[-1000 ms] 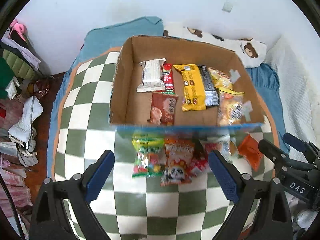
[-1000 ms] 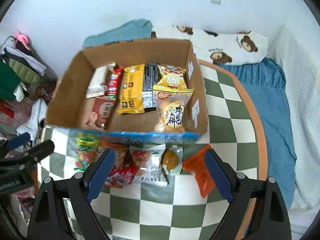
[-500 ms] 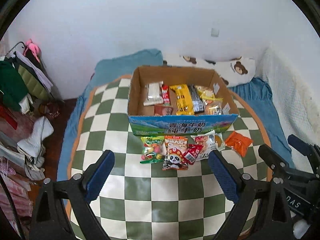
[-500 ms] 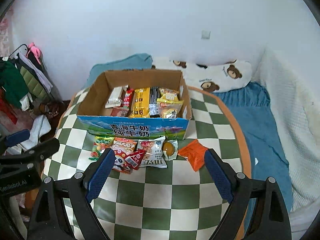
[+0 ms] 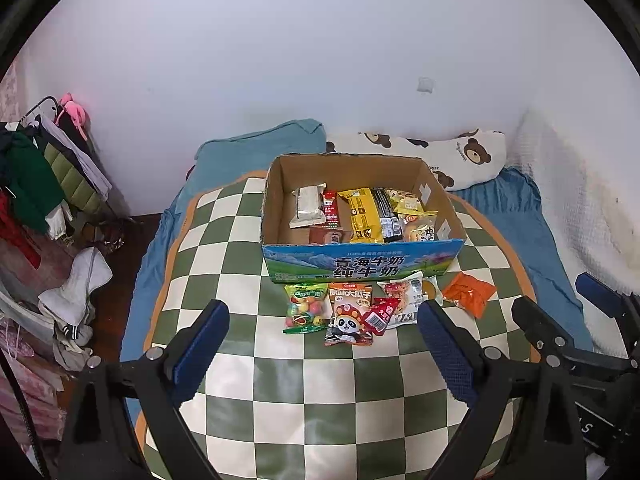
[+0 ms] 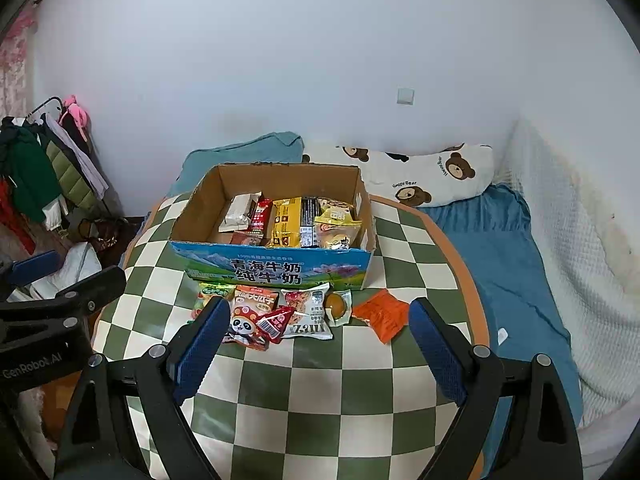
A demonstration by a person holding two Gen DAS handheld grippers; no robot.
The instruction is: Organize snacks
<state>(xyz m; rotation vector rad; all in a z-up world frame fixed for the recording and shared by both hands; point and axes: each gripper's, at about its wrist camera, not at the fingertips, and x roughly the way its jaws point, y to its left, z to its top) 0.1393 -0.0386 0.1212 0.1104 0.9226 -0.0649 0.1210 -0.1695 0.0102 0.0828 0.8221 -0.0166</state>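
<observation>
While both claws gape empty, snack packets (image 5: 352, 312) line cardboard box (image 5: 360, 268) front, clothes rack (image 5: 48, 176) aside.

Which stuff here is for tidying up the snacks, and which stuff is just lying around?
For the job:
- cardboard box, some snacks already inside
- green candy bag
- panda packet
- small red packet
- white packet
- clear wrapper with a round yellow snack
- orange packet

Just lying about:
- bear pillow
- clothes rack
- blue blanket
</observation>
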